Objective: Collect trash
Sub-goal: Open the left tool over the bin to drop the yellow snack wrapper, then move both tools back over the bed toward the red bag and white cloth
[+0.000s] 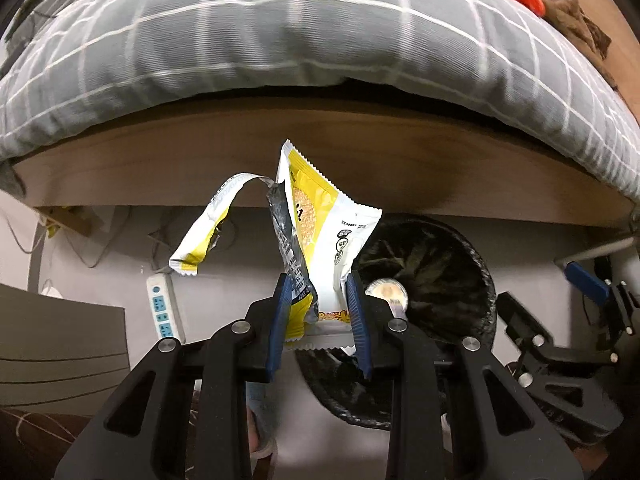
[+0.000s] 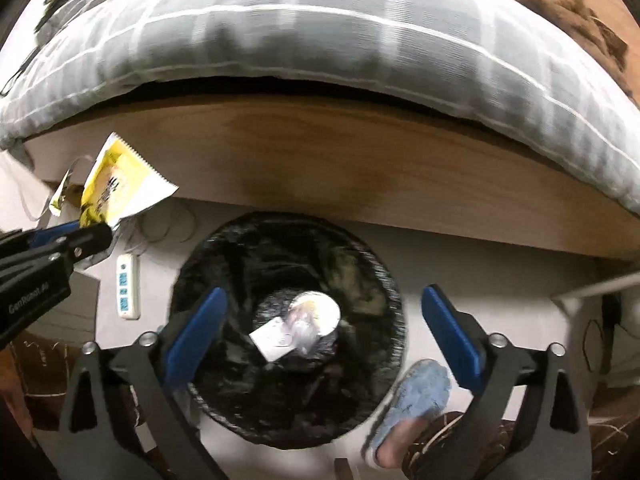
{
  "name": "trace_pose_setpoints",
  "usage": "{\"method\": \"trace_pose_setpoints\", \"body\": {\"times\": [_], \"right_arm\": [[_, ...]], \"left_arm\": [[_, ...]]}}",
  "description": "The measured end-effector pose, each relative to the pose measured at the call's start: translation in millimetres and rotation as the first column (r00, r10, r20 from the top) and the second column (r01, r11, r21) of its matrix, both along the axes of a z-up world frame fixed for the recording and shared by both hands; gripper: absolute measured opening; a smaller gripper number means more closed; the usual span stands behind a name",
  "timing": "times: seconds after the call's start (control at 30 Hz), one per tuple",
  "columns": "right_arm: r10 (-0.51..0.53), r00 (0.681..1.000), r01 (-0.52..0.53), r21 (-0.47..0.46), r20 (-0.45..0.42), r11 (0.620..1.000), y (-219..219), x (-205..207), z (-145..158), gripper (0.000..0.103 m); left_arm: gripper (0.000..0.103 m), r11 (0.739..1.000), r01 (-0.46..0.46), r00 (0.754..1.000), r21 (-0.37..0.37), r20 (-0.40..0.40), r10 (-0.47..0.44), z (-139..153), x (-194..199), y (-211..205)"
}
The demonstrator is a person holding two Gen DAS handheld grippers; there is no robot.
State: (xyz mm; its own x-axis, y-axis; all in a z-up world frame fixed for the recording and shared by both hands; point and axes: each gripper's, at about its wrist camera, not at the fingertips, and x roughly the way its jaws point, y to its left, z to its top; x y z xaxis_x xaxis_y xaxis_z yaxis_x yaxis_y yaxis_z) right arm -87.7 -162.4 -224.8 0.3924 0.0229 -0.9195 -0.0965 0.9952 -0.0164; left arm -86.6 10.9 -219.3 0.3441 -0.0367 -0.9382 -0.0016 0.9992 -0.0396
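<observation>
Standing by the bed, an onlooker would see the left gripper [image 1: 320,320] pinching a torn yellow and white snack wrapper [image 1: 320,232] between its blue pads, the wrapper standing up ahead of the fingers with a ripped strip [image 1: 208,224] curling off to its left. The wrapper is not yet in the bin: in the right wrist view it hangs to the left of the bin's rim, above the floor. To the left of this gripper and lower down, a white power strip [image 1: 162,306] lies on the pale floor with loose cables behind it; these sit near the path but do not appear to block it. Ahead and to the right of the left gripper stands the round trash bin [image 2: 288,328], lined with a black bag, already holding a round foil-topped cup [image 2: 314,314] and a white paper scrap [image 2: 272,340] at its bottom. So some trash looks collected, and the wrapper remains to be carried over the opening and let go. The right gripper [image 2: 324,332] hovers directly over the bin with its jaws spread wide and nothing between them. Below its right finger is a foot in a blue slipper [image 2: 416,404], just beside the bin's rim. Beyond both grippers runs the wooden bed frame [image 2: 360,160], topped by a grey checked duvet [image 2: 320,40] that overhangs its edge; the frame stands close behind the bin.
</observation>
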Motion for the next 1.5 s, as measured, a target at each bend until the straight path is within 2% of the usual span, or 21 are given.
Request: {"method": "trace_pose_setpoints", "body": {"times": [0.13, 0.27, 0.47, 0.77, 0.9, 1.13, 1.27, 1.33, 1.5], "right_arm": [[-0.060, 0.998, 0.060, -0.008, 0.007, 0.998, -29, -5, 12, 0.095], [-0.075, 0.996, 0.077, -0.029, 0.045, 0.997, -53, -10, 25, 0.095], [-0.143, 0.988, 0.145, -0.030, 0.052, 0.989, -94, -12, 29, 0.095], [-0.152, 0.986, 0.157, -0.077, 0.069, 0.985, -110, -17, 33, 0.095], [-0.150, 0.986, 0.155, -0.075, 0.071, 0.985, -107, -16, 32, 0.095], [-0.132, 0.989, 0.138, -0.086, 0.071, 0.987, -98, -15, 30, 0.095], [-0.143, 0.987, 0.149, -0.081, 0.074, 0.986, -99, -14, 32, 0.095], [-0.147, 0.986, 0.153, -0.072, 0.080, 0.986, -100, -13, 35, 0.095], [-0.158, 0.982, 0.164, -0.052, 0.105, 0.985, -102, -9, 45, 0.095]], "left_arm": [[0.028, 1.000, 0.018, 1.000, -0.006, 0.004, -0.018, 4, 0, -20], [0.028, 0.999, 0.035, 0.999, -0.015, 0.002, -0.035, 5, 1, -41], [0.028, 0.997, 0.078, 0.997, 0.002, 0.015, -0.078, 6, 6, -76], [0.030, 0.991, 0.129, 0.992, 0.026, -0.020, -0.129, -12, 0, -107], [0.037, 0.989, 0.145, 0.988, 0.036, -0.051, -0.143, -20, 1, -108], [0.064, 0.987, 0.153, 0.988, 0.045, -0.034, -0.151, -19, 4, -105], [0.077, 0.987, 0.150, 0.989, 0.058, -0.009, -0.150, -8, 5, -103], [0.087, 0.987, 0.141, 0.990, 0.079, 0.009, -0.142, -4, 5, -101], [0.096, 0.990, 0.106, 0.992, 0.090, 0.055, -0.111, 16, 10, -89]]}}
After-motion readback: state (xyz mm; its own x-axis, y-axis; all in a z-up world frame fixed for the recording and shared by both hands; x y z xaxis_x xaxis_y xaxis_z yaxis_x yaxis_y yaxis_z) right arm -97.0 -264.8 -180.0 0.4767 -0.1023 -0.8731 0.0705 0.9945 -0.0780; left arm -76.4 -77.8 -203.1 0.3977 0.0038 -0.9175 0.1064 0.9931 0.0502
